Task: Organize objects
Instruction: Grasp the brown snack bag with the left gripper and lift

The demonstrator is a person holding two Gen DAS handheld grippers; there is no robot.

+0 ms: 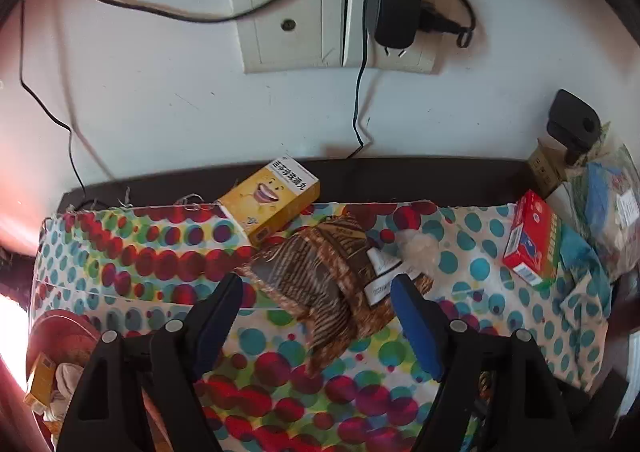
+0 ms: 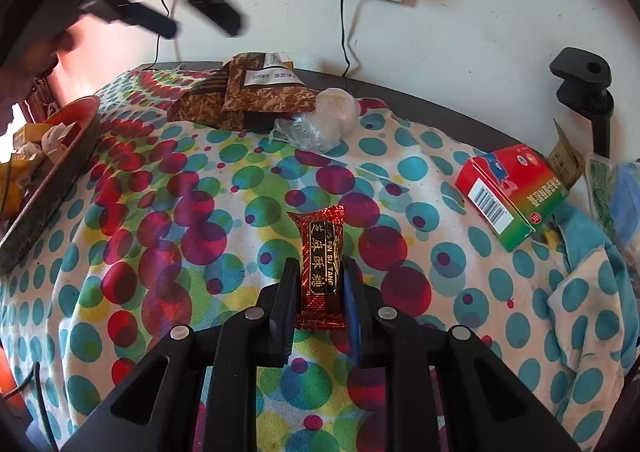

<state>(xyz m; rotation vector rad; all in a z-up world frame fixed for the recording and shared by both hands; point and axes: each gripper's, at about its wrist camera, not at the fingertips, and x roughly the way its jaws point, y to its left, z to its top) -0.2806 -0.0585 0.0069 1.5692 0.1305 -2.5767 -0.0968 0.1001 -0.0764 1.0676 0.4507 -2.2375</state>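
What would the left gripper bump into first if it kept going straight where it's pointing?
Most likely the brown striped packet, which lies on the dotted cloth right between and ahead of the open left gripper. Depth is hard to judge, so that is a best guess.

Both wrist views steeply downward, sharing dotted cloth (image 1: 120, 252); wall behind

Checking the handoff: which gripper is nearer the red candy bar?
Right. The right gripper is shut on the red candy bar; the left gripper hangs open, far up by the wall.
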